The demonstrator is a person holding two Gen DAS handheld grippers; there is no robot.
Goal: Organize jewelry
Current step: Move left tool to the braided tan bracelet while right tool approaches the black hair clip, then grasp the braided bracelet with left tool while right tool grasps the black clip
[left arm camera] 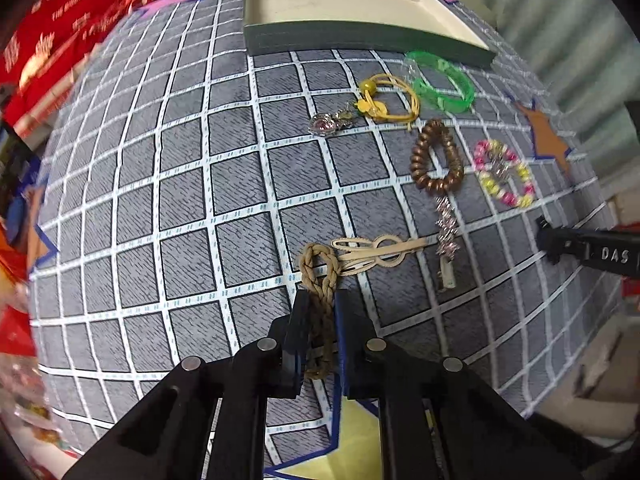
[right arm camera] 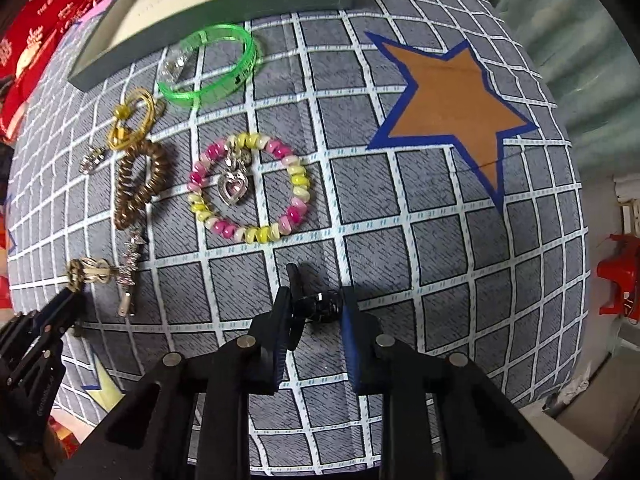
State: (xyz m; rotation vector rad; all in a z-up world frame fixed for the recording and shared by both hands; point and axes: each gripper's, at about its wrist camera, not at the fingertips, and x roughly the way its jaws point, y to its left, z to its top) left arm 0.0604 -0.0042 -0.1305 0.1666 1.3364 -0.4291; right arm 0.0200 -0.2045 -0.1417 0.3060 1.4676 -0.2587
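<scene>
My left gripper (left arm camera: 322,300) points down at the checked cloth and is shut on a tan braided cord bracelet (left arm camera: 318,264), whose looped end sticks out past the fingertips. My right gripper (right arm camera: 316,300) is shut on a small glossy black hair clip (right arm camera: 320,308) that spans the gap between its pads. Laid out on the cloth are a pink and yellow bead bracelet (right arm camera: 298,176) around a silver heart pendant (right arm camera: 231,190), a brown spiral hair tie (right arm camera: 140,176), a yellow cord bracelet (right arm camera: 132,120) and a green bangle (right arm camera: 212,66).
A shallow grey box with a cream inside (left arm camera: 360,38) stands at the far edge of the cloth. A cream hair clip (left arm camera: 380,254) and a rhinestone clip (left arm camera: 446,232) lie just beyond the left gripper. An orange star (right arm camera: 452,96) marks the cloth's right side.
</scene>
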